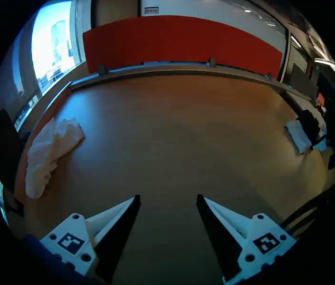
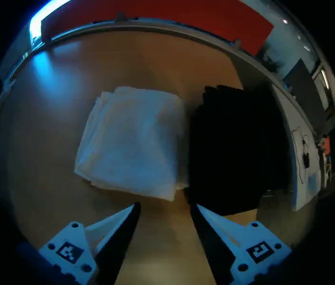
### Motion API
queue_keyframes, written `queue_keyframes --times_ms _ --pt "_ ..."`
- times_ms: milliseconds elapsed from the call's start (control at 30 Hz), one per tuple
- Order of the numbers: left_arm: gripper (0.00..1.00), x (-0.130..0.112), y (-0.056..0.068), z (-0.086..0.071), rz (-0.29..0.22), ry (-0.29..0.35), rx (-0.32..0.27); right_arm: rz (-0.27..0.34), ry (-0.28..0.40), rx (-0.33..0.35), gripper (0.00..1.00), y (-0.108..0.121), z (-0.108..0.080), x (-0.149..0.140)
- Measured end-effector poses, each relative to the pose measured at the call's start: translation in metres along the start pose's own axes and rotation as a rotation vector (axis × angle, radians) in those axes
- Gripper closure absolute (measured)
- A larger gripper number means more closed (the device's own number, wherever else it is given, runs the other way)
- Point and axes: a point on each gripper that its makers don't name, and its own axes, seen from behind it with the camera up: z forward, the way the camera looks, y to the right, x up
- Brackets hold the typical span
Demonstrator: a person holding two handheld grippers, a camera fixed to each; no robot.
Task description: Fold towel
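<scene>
Lying in a crumpled heap by the left edge of the wooden tabletop (image 1: 177,133), the unfolded white towel (image 1: 49,154) sits well apart from the left claw (image 1: 167,197), ahead of it and far off to its left finger's side. Left claw: fingers spread wide, nothing between them, held over bare wood. Right claw (image 2: 165,205): likewise wide open and empty, poised just short of a folded white towel (image 2: 134,147), whose near corner lies just beyond the fingertips; a stack of black cloth (image 2: 236,147) lies close against that towel's right side. Judged handling: the crumpled towel is light, soft and limp, so it will sag and drag; a pinch on a free corner or hem, one per claw, would probably serve best to spread it flat before folding.
</scene>
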Motion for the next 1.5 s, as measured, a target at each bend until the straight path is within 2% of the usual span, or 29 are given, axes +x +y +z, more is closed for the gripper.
queue_keyframes --times_ms 300,567,867,1100,1400,1500 --pt "0.12 0.003 -0.001 -0.001 -0.003 0.008 -0.004 0.002 0.023 0.006 0.16 -0.009 -0.006 0.005" --pt "0.13 0.006 -0.002 -0.001 -0.001 0.018 -0.005 0.037 0.103 0.031 0.16 -0.029 -0.017 0.027" --pt "0.12 0.010 -0.003 0.000 -0.005 0.032 -0.010 0.073 0.259 0.054 0.16 -0.060 -0.041 0.070" --pt "0.12 0.016 -0.004 0.000 -0.011 0.050 -0.013 0.125 0.413 0.076 0.16 -0.085 -0.063 0.111" --pt "0.13 0.025 -0.007 0.002 -0.024 0.079 -0.012 0.187 0.622 0.085 0.16 -0.105 -0.096 0.158" --pt "0.12 0.028 -0.008 0.002 -0.032 0.087 -0.012 0.200 0.665 0.096 0.16 -0.112 -0.102 0.168"
